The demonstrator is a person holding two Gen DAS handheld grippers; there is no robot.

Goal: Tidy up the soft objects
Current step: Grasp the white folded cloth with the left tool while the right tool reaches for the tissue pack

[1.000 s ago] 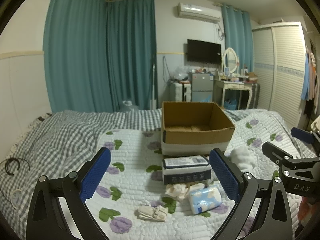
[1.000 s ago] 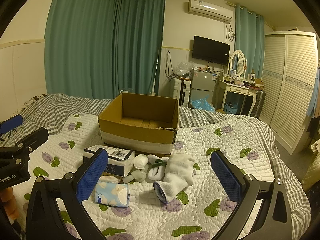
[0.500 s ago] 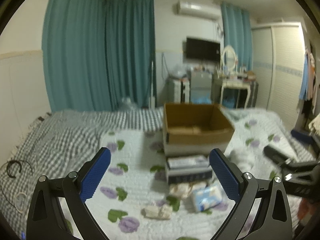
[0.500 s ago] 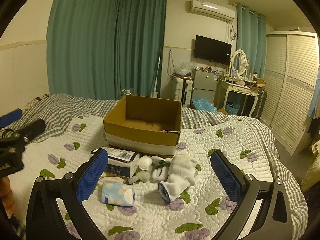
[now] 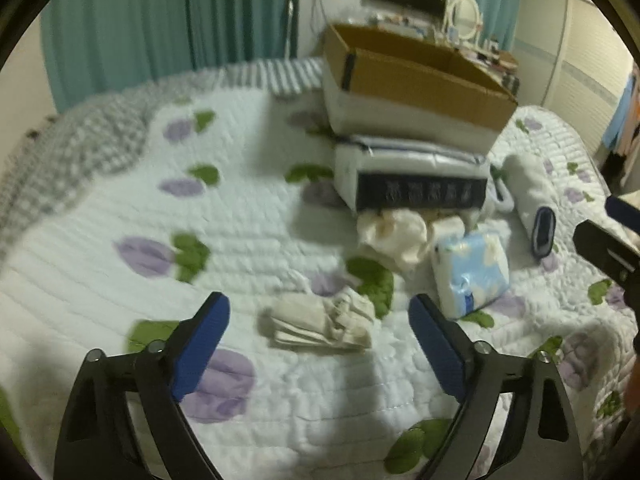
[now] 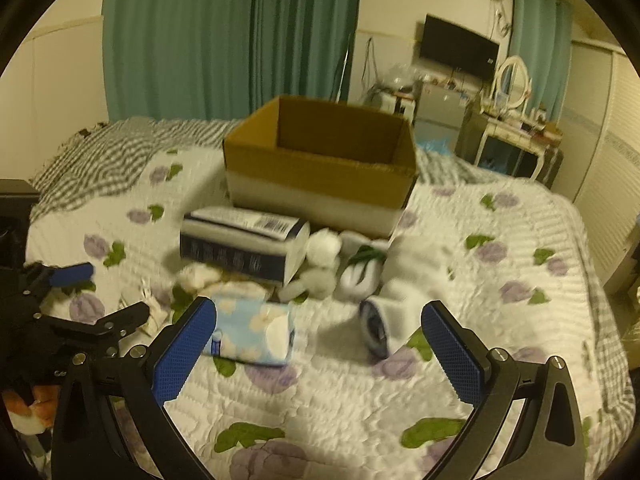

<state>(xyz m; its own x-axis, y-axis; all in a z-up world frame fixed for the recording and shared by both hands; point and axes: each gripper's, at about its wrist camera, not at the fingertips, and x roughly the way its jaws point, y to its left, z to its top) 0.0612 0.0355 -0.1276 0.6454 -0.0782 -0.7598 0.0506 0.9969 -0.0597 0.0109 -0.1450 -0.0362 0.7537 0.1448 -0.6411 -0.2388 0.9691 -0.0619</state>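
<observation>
An open cardboard box (image 5: 416, 80) (image 6: 320, 164) stands on the quilted bed. In front of it lie a dark-and-white pack (image 5: 412, 184) (image 6: 240, 244), a blue floral tissue pack (image 5: 472, 272) (image 6: 252, 332), a rolled white sock with a dark cuff (image 5: 532, 200) (image 6: 388, 312), cream cloths (image 5: 392, 232) and small white socks (image 6: 324, 264). My left gripper (image 5: 320, 328) is open, low over the quilt, with a folded beige cloth (image 5: 320, 320) between its fingers. My right gripper (image 6: 320, 332) is open above the tissue pack and rolled sock.
The bed's quilt (image 5: 120, 208) has purple flowers and a grey checked blanket (image 6: 100, 160) at the far left. Teal curtains (image 6: 224, 32), a desk and mirror (image 6: 512, 120) and a wardrobe (image 6: 612, 140) stand behind. The right gripper shows at the left wrist view's right edge (image 5: 608, 244).
Both grippers have dropped and moved forward towards the pile. The left one has tilted down over the beige cloth. Both stay open.
</observation>
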